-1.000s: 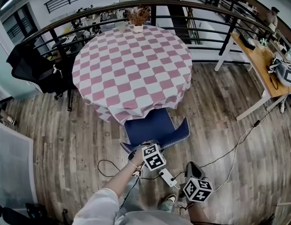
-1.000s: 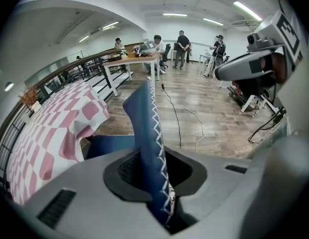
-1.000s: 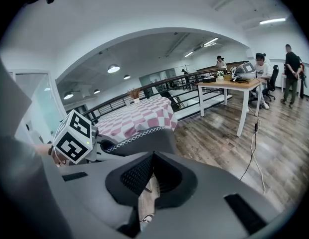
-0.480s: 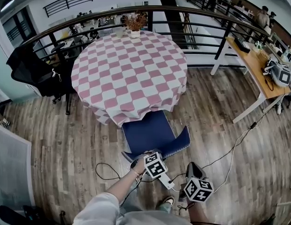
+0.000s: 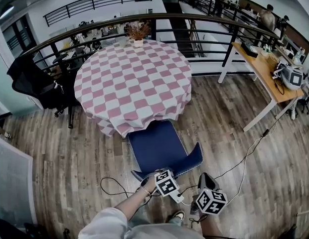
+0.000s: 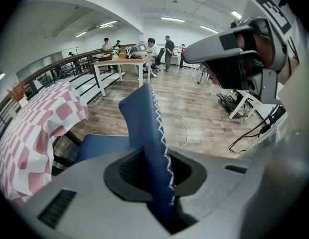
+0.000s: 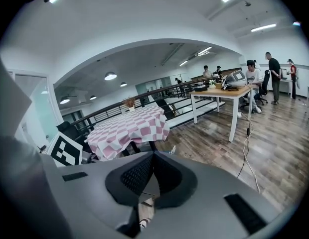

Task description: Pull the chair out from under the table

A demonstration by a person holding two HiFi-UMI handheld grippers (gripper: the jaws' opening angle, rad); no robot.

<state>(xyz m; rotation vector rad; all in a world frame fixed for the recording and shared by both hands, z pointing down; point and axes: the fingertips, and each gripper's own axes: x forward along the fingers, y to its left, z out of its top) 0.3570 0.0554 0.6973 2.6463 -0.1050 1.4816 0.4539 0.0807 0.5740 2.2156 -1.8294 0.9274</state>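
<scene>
A blue chair (image 5: 157, 144) stands at the near edge of the round table (image 5: 132, 78), which wears a pink and white chequered cloth; most of the seat shows. My left gripper (image 5: 151, 176) is shut on the top edge of the chair's backrest (image 6: 143, 128), whose zigzag-stitched rim runs down between the pads. The left gripper (image 6: 155, 179) points steeply down, with the seat (image 6: 101, 146) and the table (image 6: 30, 128) beyond it. My right gripper (image 5: 205, 179) hovers to the right of the chair and touches nothing. Its jaws (image 7: 153, 156) meet, with nothing between them.
A black office chair (image 5: 37, 81) stands left of the table, and a potted dry plant (image 5: 138, 33) sits at the table's far edge. A curved black railing (image 5: 194, 19) runs behind. A wooden desk (image 5: 266, 66) stands at right. Cables (image 5: 246, 158) trail across the wood floor.
The blue chair has slid further out from under the table towards me, with my left gripper still clamped on its backrest. More of the seat shows. The right gripper has drifted slightly.
</scene>
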